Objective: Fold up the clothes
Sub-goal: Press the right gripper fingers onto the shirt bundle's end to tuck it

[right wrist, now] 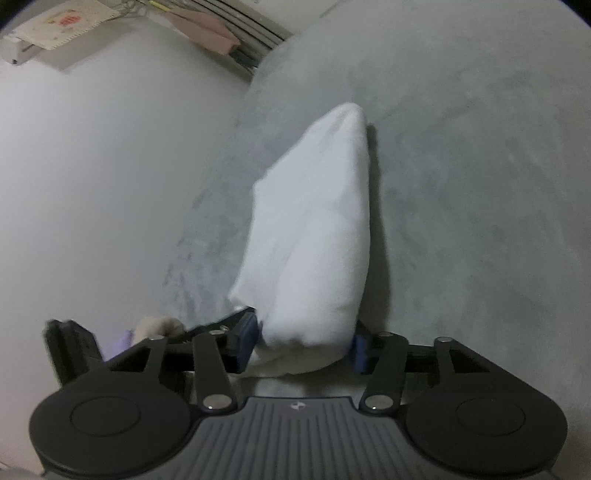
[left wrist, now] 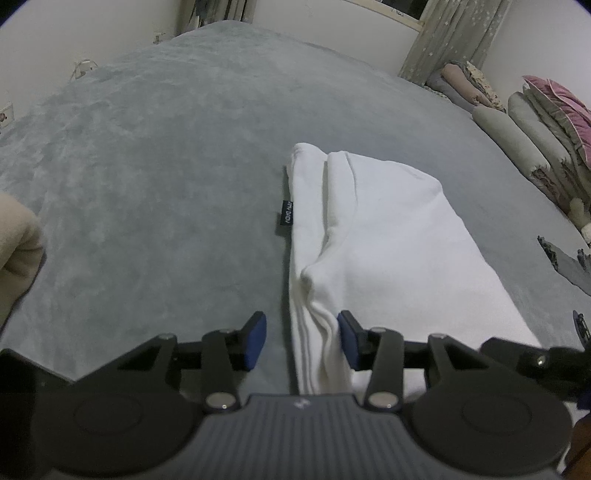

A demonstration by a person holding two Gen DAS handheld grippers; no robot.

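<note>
My left hand-held gripper [left wrist: 302, 339] hangs released beside the folded white cotton garment [left wrist: 388, 236], lying centre-right on the grey plush bed [left wrist: 147, 166]; my right hand-held gripper [right wrist: 303, 343], unclenched, straddles its end. Folding looks nearly done.

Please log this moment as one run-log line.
left gripper: open at white garment edge | right gripper: open around garment end | grey bed cover

A wide bed [left wrist: 155, 155] covered in a grey plush blanket [right wrist: 480, 184] is seen under dim, even light. White walls [right wrist: 92, 166] enclose it. Star-patterned curtains [left wrist: 454, 33] and stacked folded bedding [left wrist: 543, 129] are seen at the far right.
</note>
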